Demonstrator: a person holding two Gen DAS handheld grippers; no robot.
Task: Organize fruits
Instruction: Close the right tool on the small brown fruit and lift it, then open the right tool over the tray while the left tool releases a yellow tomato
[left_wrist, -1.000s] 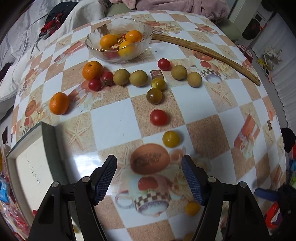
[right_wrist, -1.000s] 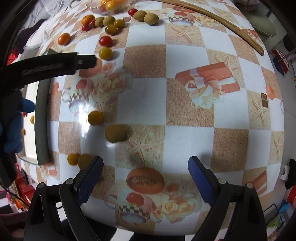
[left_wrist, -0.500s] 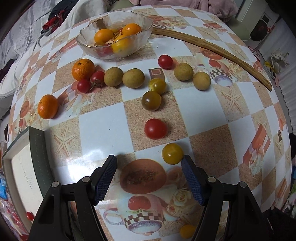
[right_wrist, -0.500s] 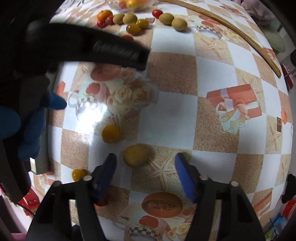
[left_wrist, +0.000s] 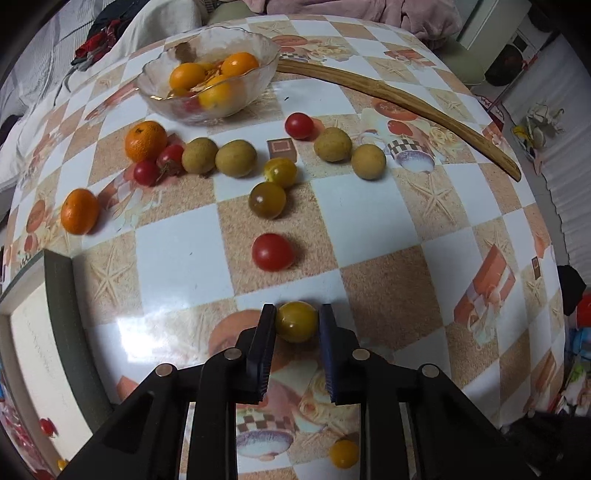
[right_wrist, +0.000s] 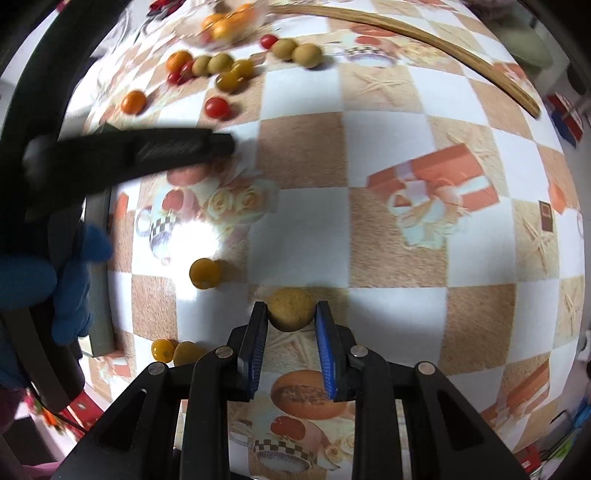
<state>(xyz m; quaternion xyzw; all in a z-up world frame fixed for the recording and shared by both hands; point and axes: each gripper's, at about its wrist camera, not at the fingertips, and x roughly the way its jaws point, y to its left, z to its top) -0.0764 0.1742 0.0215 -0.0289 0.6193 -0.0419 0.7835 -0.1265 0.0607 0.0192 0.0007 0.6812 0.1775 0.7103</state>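
Left tongs: jaws closing on a yellow tomato, one pad at each side of it, fruit on the tablecloth. Contact looks made on both sides. I judge it light, thin-skinned and soft, smooth enough to squirt out, so I hold across the widest part and squeeze only lightly.

Right tongs: jaws closing on a tan longan, pads against its flanks, fruit on the cloth. I judge the shell dry, rough and fairly stiff, so grip should be easier than on the tomato; again across the middle.

Containers, left to right. Tray at the left table edge: dark rim, pale inside, no fruit that I can see in the visible part. Glass bowl at the far side: several oranges, with something red beneath them, likely a tomato.

Loose on the cloth between bowl and tongs: two oranges, red tomatoes, four longans, two greenish-yellow tomatoes. More small yellow ones lie near the tray corner in the right view. Most sorting not yet done.
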